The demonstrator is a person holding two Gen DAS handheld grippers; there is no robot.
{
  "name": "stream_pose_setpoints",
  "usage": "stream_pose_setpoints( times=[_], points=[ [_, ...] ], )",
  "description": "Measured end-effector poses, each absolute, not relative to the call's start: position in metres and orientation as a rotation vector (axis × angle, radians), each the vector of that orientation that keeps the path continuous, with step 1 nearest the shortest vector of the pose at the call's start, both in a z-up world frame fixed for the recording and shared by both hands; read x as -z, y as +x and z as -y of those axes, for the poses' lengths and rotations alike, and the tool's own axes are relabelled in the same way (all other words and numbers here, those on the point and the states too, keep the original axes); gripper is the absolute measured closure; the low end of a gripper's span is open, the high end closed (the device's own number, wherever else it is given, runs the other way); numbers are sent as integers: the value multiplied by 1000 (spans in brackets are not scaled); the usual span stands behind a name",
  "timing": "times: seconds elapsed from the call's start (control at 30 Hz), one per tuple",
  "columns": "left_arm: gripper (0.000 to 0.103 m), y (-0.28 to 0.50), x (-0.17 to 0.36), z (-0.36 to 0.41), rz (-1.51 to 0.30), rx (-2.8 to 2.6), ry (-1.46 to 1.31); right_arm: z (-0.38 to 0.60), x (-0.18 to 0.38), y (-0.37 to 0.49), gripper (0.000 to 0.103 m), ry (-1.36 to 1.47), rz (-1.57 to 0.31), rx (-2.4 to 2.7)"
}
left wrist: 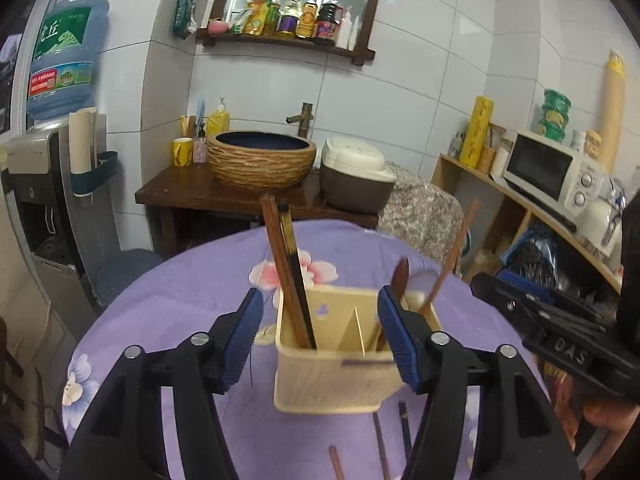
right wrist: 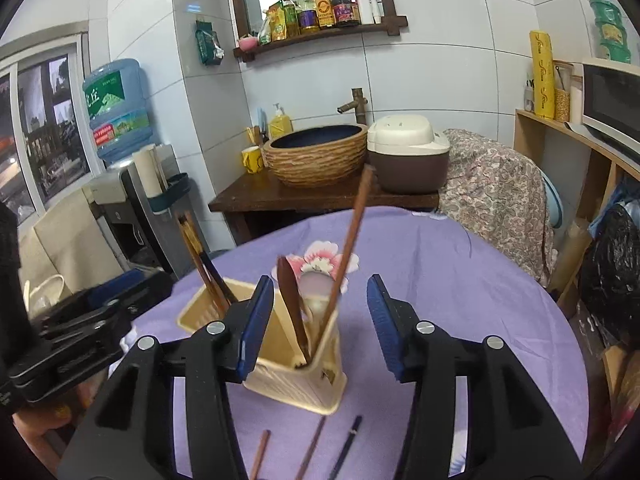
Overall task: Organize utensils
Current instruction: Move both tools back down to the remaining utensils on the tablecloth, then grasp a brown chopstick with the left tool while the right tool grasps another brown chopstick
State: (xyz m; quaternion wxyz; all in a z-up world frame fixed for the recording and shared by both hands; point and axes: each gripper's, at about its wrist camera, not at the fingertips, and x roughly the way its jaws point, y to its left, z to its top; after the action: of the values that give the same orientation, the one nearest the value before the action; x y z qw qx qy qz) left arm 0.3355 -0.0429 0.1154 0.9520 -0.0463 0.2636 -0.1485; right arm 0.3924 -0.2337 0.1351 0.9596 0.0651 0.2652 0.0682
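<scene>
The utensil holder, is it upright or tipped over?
Upright: the holder stands on the purple cloth, chopsticks sticking up from it.

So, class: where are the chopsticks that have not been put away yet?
Three loose chopsticks lie on the purple tablecloth, just in front of the cream utensil holder, near the bottom edge of both wrist views.

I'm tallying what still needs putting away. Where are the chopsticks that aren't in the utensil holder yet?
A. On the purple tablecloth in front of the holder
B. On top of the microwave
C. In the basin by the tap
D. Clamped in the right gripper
A: three loose chopsticks lie on the purple tablecloth just in front of the utensil holder.
</scene>
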Motion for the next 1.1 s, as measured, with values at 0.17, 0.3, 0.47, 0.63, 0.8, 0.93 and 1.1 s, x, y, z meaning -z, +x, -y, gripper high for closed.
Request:
stream_pose_setpoints(
  times=[0.17,0.3,0.47,0.63,0.8,0.93,1.1],
  points=[
    [37,308,-86,35,-585,292,-91,235,-104,359,54,60,-586,-91],
    [38,292,-53,29,-669,284,-89,236,-71,329,54,50,-627,-71],
    [45,261,-4,20,-783,282,-162,236,-24,290,54,32,-676,-25],
    [59,227,24,43,-861,322,-89,243,1,271,54,66,-721,12],
    [65,219,37,74,-904,348,-3,244,6,262,54,106,-725,18],
    [69,219,47,84,-912,329,41,243,7,256,54,112,-721,28],
    [94,220,50,92,-891,267,127,241,5,256,54,118,-725,23]
  ],
)
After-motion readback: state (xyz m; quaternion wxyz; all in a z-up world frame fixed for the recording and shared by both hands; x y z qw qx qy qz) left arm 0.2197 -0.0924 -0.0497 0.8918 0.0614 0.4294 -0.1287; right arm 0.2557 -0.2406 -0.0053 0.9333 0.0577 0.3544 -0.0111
